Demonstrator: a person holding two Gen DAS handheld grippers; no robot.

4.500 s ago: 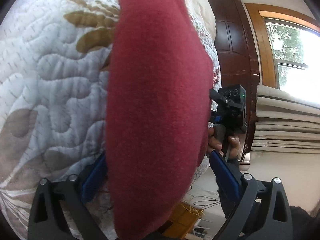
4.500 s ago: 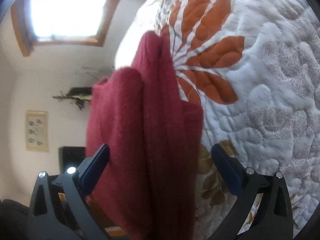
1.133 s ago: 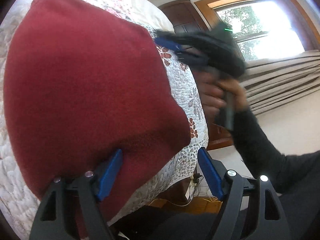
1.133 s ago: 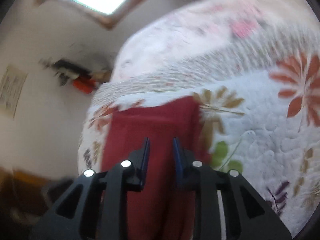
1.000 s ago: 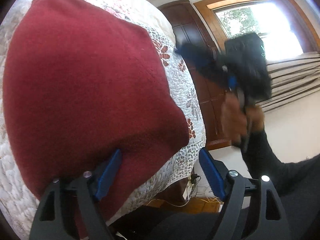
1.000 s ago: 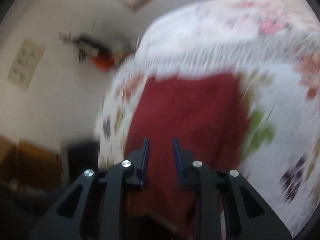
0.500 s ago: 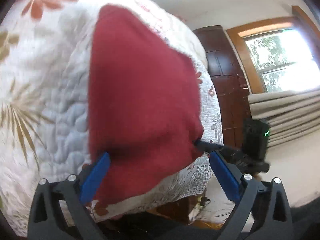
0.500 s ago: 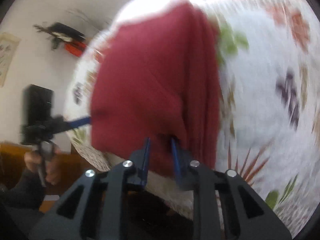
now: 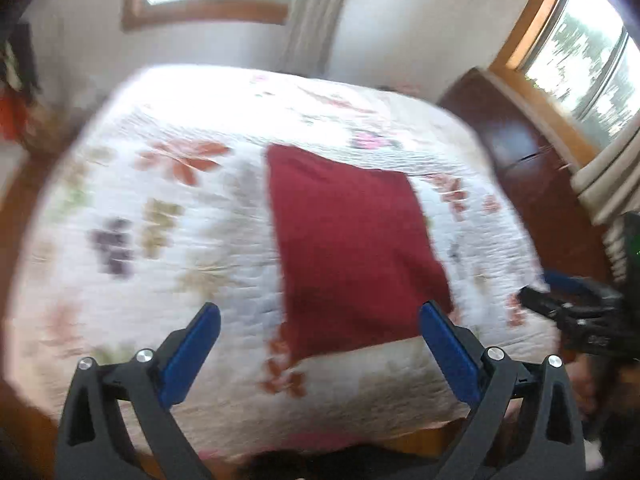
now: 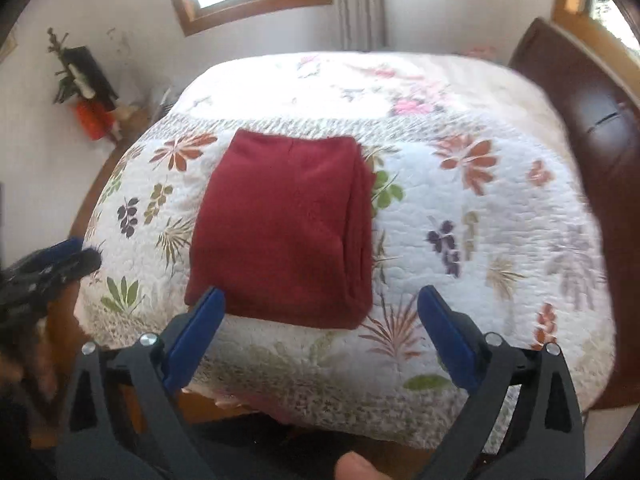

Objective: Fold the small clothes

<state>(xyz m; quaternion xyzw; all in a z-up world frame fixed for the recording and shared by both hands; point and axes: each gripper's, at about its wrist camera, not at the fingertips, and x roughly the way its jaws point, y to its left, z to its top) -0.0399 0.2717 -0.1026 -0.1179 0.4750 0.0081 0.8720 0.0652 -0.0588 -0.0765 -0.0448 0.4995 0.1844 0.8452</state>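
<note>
Garment: a dark red fleece garment, folded into a thick rectangle (image 10: 280,224), is lying flat on the white floral quilted bedspread (image 10: 480,216), filling the centre of the right wrist frame; its stacked layer edges are showing along its right side.

Same garment, other view: it is sitting centre-right in the left wrist frame (image 9: 352,248), close to the near edge of the bed, and that picture is blurring with motion.

Left gripper (image 9: 320,354): its blue-padded jaws are standing wide apart and holding nothing, with the red cloth lying clear beyond them.

Right gripper (image 10: 320,336): its jaws are likewise spread wide and empty, framing the near edge of the fold without touching it.

Step in hand: judging by the tidy rectangle and two free grippers, the fold is looking finished and both tools are hanging clear of it.

Next move: it is likely calling for either a light press to flatten the bundle or a turn to another item; no other clothing is showing on the bed.

Surroundings: a dark wooden headboard (image 10: 592,128) is rising at the right of the frame.
</note>
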